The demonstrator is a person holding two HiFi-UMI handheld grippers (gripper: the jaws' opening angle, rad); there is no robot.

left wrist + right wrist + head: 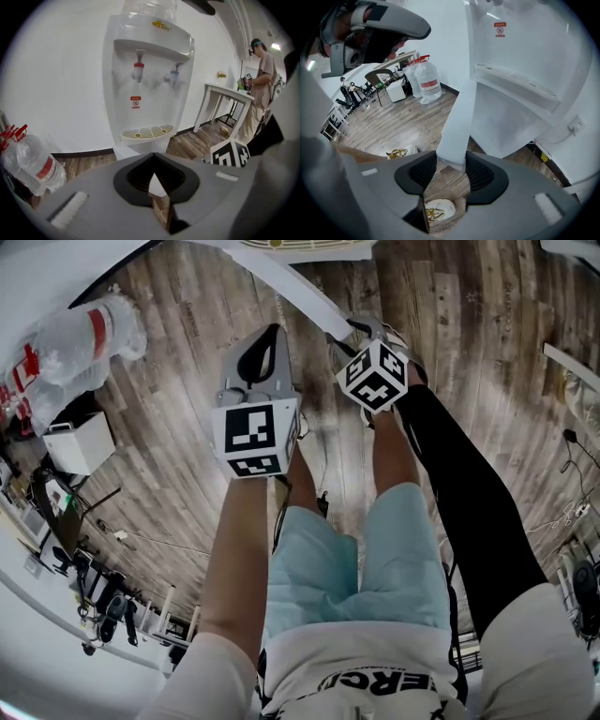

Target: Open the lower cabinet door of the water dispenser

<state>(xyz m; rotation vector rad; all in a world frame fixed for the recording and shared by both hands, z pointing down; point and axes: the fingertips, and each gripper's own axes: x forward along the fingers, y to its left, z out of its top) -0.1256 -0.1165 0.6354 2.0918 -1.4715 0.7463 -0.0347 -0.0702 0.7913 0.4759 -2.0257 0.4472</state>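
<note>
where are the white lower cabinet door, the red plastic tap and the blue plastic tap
white lower cabinet door (457, 119): right gripper view, on its narrow free edge
red plastic tap (138, 71): left gripper view, on its body
blue plastic tap (174, 75): left gripper view, on its body

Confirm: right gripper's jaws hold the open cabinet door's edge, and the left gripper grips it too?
Only the right gripper holds the cabinet door by its edge. The left gripper has its jaws together with nothing between them, as the left gripper view shows.

Bottles (36, 164) left of water dispenser (147, 79), table (226, 89) to its right
</note>
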